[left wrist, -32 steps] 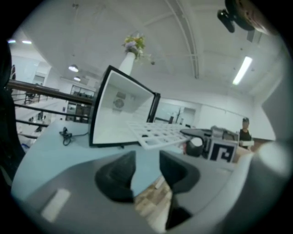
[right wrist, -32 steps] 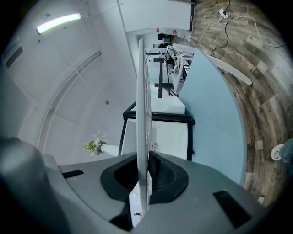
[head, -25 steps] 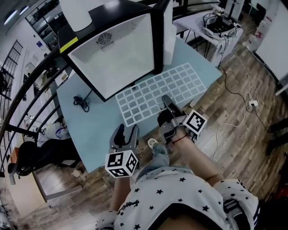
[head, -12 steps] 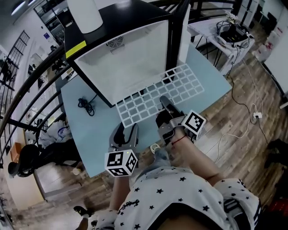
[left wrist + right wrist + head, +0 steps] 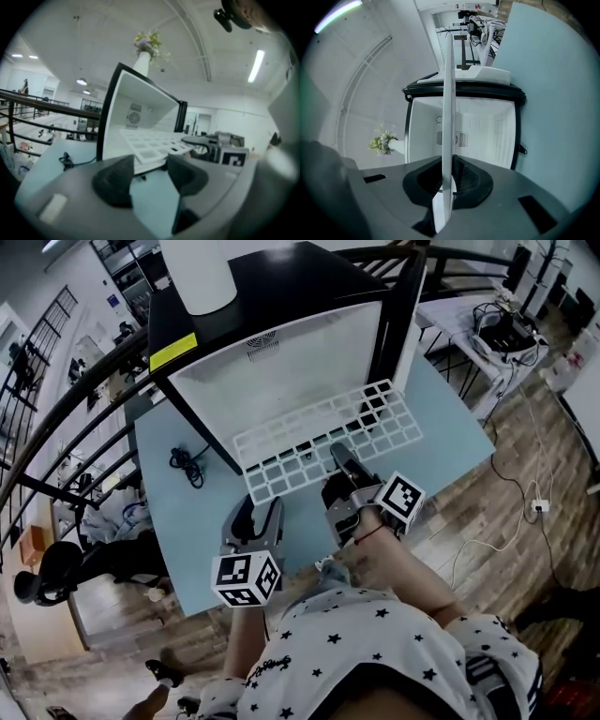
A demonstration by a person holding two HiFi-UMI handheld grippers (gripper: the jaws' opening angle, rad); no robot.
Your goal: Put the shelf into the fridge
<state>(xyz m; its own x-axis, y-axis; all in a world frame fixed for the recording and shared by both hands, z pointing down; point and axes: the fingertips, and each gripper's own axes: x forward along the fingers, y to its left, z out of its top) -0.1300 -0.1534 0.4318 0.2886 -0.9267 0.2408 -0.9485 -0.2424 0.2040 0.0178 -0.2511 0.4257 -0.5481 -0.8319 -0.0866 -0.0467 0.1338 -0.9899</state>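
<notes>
white grid shelf [image 5: 319,439] lies at the centre of the head view, its far end reaching into the open front of the fridge [image 5: 281,381] and its near part over the pale blue table [image 5: 178,521]. my right claw [image 5: 340,457] pinches the shelf's near edge, pads tight on the thin rim. my left claw [image 5: 253,510], lower left of centre, has its jaws apart and holds nothing, just short of the shelf's near corner. a black cable [image 5: 187,463] lies on the table at left.
</notes>
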